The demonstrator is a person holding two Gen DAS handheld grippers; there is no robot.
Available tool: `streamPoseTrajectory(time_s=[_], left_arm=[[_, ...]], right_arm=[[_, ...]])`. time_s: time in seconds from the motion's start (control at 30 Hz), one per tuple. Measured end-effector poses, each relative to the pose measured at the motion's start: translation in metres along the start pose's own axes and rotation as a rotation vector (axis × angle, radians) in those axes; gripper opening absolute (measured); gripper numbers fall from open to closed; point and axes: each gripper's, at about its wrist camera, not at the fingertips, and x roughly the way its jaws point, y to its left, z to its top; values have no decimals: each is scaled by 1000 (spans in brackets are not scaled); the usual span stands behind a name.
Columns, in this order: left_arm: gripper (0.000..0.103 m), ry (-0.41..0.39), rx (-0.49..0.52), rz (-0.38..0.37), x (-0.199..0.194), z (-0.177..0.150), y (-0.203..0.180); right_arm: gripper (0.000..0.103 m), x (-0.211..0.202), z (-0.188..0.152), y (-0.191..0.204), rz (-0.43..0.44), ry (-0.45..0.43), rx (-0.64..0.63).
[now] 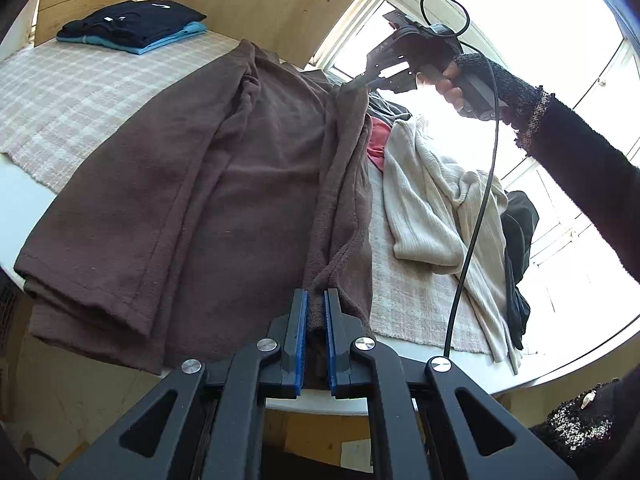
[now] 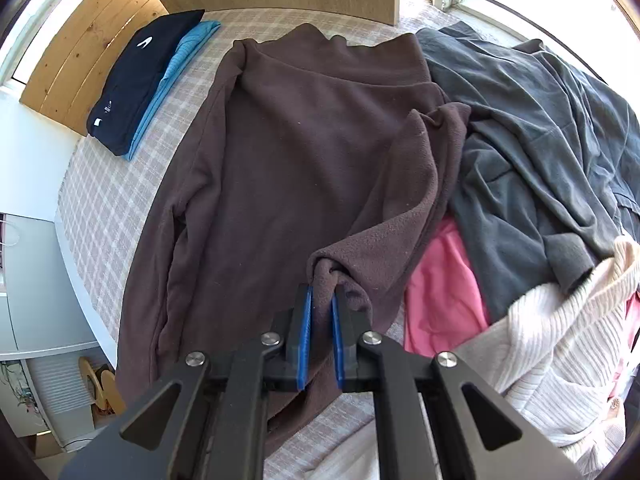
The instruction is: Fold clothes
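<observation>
A brown fleece top (image 1: 224, 184) lies spread on the checked cloth of the table; it also fills the middle of the right wrist view (image 2: 288, 168). My left gripper (image 1: 316, 300) is shut on its near right edge. My right gripper (image 2: 322, 300) is shut on a raised fold of the same edge, farther along; it shows in the left wrist view (image 1: 362, 80), holding the fabric up. The edge hangs taut between the two grippers.
A folded stack, navy top (image 2: 140, 80) on a light blue one (image 2: 176, 76), sits at the far left. A heap of unfolded clothes lies right: grey garment (image 2: 528, 128), pink one (image 2: 440, 288), cream knit (image 2: 560, 340). Wooden wall panels (image 2: 100, 40) and windows stand behind.
</observation>
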Motion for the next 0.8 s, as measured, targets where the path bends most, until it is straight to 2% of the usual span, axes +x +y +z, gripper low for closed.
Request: streamPoseTrajectory(time_s=[0.2, 0.43, 0.5, 0.57, 0.63, 0.73, 0.8], left_arm=[[8, -23, -61, 53, -3, -3, 27], [8, 21, -38, 85, 5, -11, 35], [13, 40, -53, 98, 4, -11, 40], [14, 50, -47, 112, -4, -11, 43], [9, 64, -21, 127, -15, -11, 44], [9, 77, 24, 133, -28, -1, 39], [9, 70, 81, 131, -33, 10, 28]], right_arm=[[10, 40, 25, 41, -45, 29, -33], [11, 68, 32, 67, -95, 35, -85], [24, 73, 29, 76, -98, 29, -125], [27, 68, 27, 82, -76, 3, -143], [27, 58, 25, 86, -39, -32, -147], [27, 29, 19, 84, 25, -57, -124], [27, 4, 9, 78, 36, -103, -124]])
